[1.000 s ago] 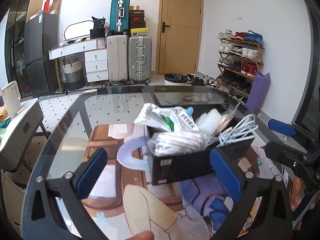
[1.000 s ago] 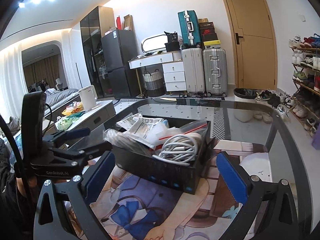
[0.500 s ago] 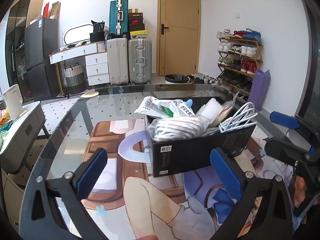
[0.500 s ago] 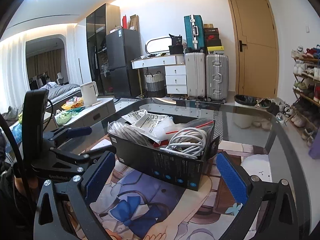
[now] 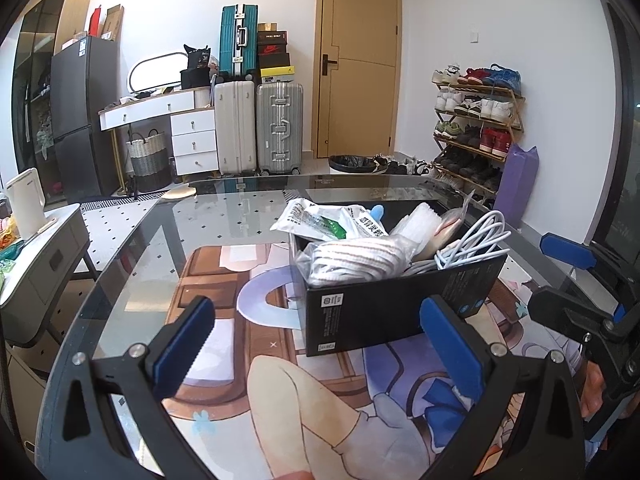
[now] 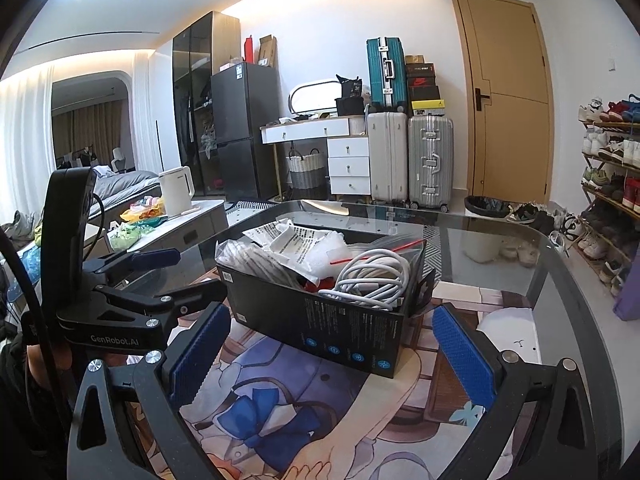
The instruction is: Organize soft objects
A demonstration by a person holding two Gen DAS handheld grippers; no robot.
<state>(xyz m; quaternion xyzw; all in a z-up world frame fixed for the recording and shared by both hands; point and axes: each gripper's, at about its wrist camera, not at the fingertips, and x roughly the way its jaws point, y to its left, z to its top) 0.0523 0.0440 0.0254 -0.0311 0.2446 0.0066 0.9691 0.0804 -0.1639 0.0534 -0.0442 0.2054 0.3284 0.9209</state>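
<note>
Two tools hang spread and empty near the box (image 5: 400,304).
Your cable (image 6: 372,276) and bags (image 5: 332,224) lie inside it; tabletop (image 5: 224,216) carries nothing loose.

Black box (image 5: 400,308) heaped with cable coil (image 5: 472,244) and bags blocks 12–1 o'clock of the left gripper (image 5: 318,346); bare glass table (image 5: 132,264) from 9–11 o'clock gives free passage.
</note>
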